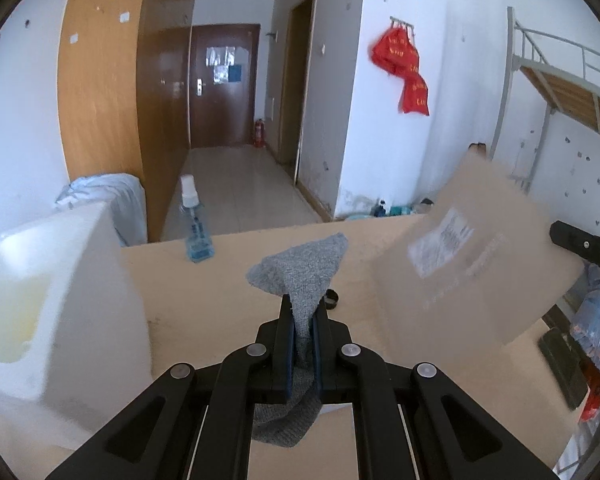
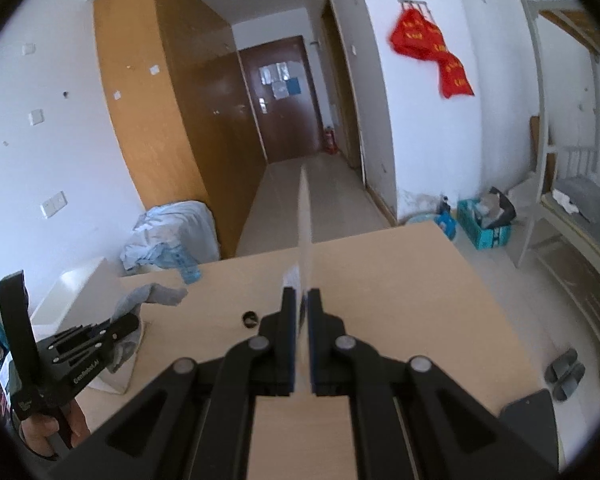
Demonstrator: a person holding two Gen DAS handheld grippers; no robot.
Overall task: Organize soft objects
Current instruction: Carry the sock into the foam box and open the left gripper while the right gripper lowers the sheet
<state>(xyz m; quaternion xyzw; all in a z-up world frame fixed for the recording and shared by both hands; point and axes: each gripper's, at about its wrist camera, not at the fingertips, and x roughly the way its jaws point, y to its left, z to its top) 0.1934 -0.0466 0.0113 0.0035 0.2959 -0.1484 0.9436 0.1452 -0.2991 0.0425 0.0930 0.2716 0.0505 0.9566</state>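
The left gripper (image 1: 303,312) is clamped on a grey knitted sock (image 1: 300,270), held above the desk (image 1: 228,280) near its left edge, beside a white box (image 1: 72,280). The right gripper (image 2: 301,300) is closed on a flat tan cardboard sheet (image 1: 480,256), held up over the right side of the desk; from the right wrist view it shows edge-on. A spray bottle (image 1: 196,224) stands at the desk's far edge, and a small black ring (image 2: 250,319) lies near the middle
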